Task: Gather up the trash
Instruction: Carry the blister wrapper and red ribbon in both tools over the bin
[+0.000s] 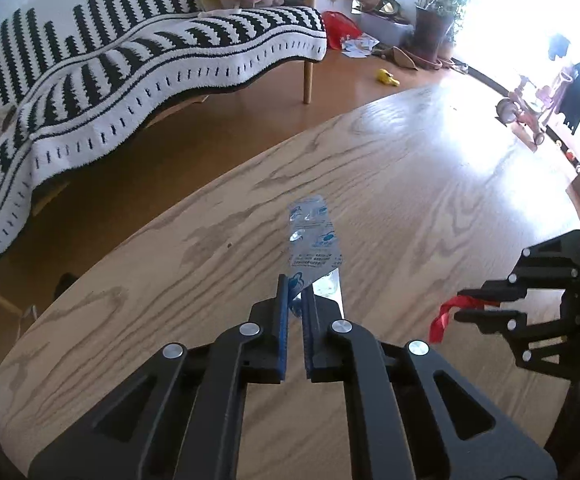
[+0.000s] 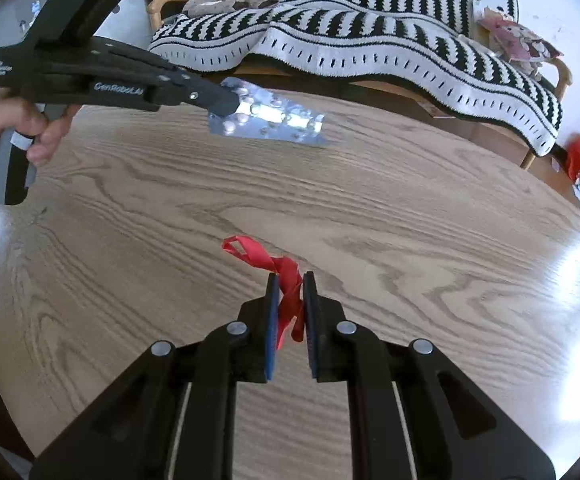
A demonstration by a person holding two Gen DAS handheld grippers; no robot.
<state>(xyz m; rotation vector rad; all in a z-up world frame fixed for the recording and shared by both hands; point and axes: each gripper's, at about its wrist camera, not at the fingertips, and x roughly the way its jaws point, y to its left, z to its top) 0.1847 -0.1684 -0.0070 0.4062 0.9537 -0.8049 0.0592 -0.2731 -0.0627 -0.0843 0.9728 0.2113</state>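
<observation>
Cut off and washed out
The hand (image 2: 8, 136) runs off the left edge — the blister pack's (image 1: 313, 240) print is unreadable.

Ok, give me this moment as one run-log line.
left gripper: shut on blister pack | right gripper: shut on red ribbon | both items off wooden table | bin: not in view

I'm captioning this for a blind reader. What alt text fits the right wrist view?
The right gripper pinches a red ribbon above a wooden table. At upper left, the left gripper, held in a hand, grips a silver blister pack. A striped sofa stands behind.
</observation>
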